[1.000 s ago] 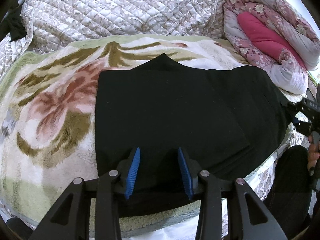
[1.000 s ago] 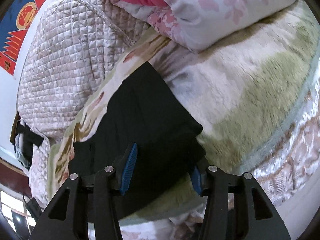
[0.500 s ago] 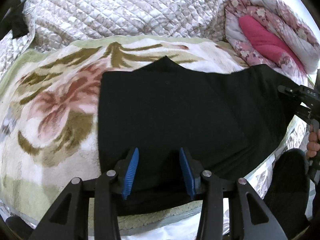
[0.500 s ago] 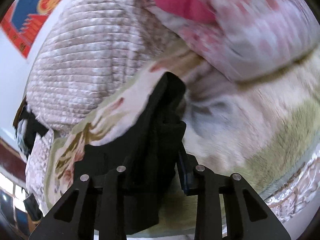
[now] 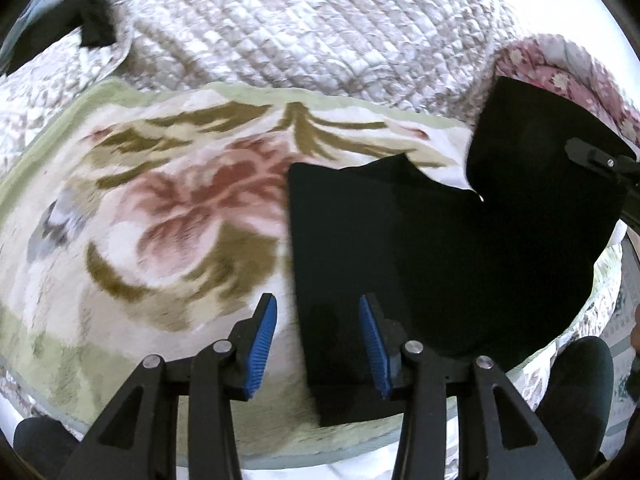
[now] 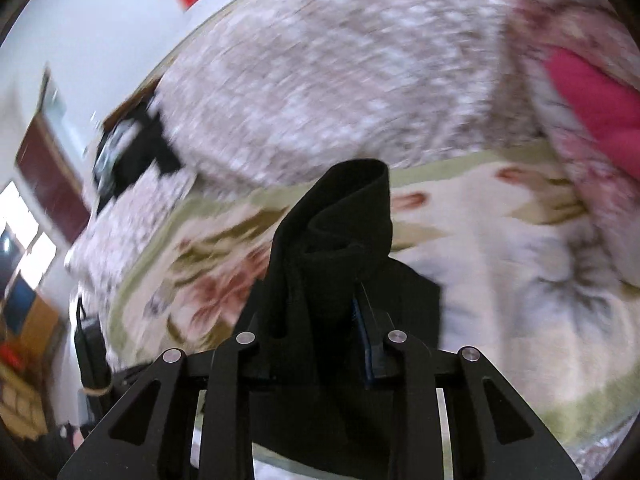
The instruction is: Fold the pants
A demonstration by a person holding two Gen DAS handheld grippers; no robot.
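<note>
Gripping bunched black pants point(image 6: 332, 240), right hand-held gripper point(image 6: 320, 344) clamped; left hand-held gripper point(image 5: 318, 336) wide, empty, w/ no containers visible.

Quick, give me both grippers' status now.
Left gripper: open, holding nothing, over the near left edge of the black pants.
Right gripper: jaws just closed, shut on the pants' lifted end.

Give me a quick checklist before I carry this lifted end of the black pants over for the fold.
1. Right tool clamped on the black pants: ok, fabric bunched between its fingers.
2. Lifted end clear of the floral blanket: ok.
3. Left tool gripping: not ok, open, holding nothing.
4. Near pants edge flat: ok.
5. Fold line straight: cannot tell.
6. Rolled quilt clear of the swing: cannot tell.
</note>
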